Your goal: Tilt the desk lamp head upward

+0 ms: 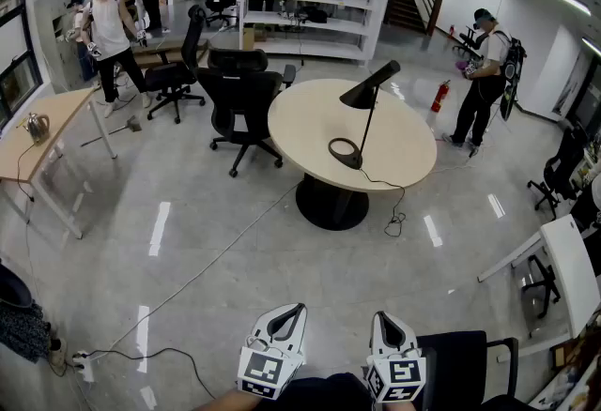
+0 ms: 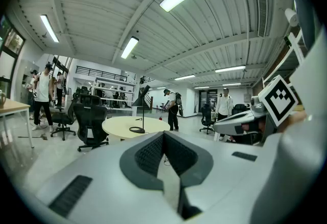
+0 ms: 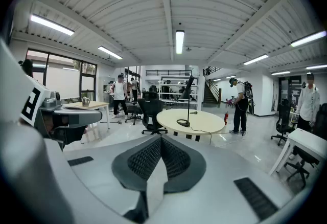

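My left tongs (image 1: 293, 312) and right tongs (image 1: 385, 319) are pinched together, empty; the desk lamp head (image 1: 372, 85) stands far ahead on the tabletop (image 1: 310, 128), nearer the right.

The head view looks from high up, forward and steeply down across the floor (image 1: 188, 240) to the table (image 1: 310, 132) and lamp (image 1: 362, 109), both well away. The left gripper (image 1: 297, 310) and right gripper (image 1: 382, 317) sit at its bottom edge. Each gripper view rides low and looks almost level along its own jaws toward that same far table, catching the other gripper at its edge. All three views share the table, lamp, black chair (image 1: 241, 95) and the person (image 1: 481, 81) beyond.
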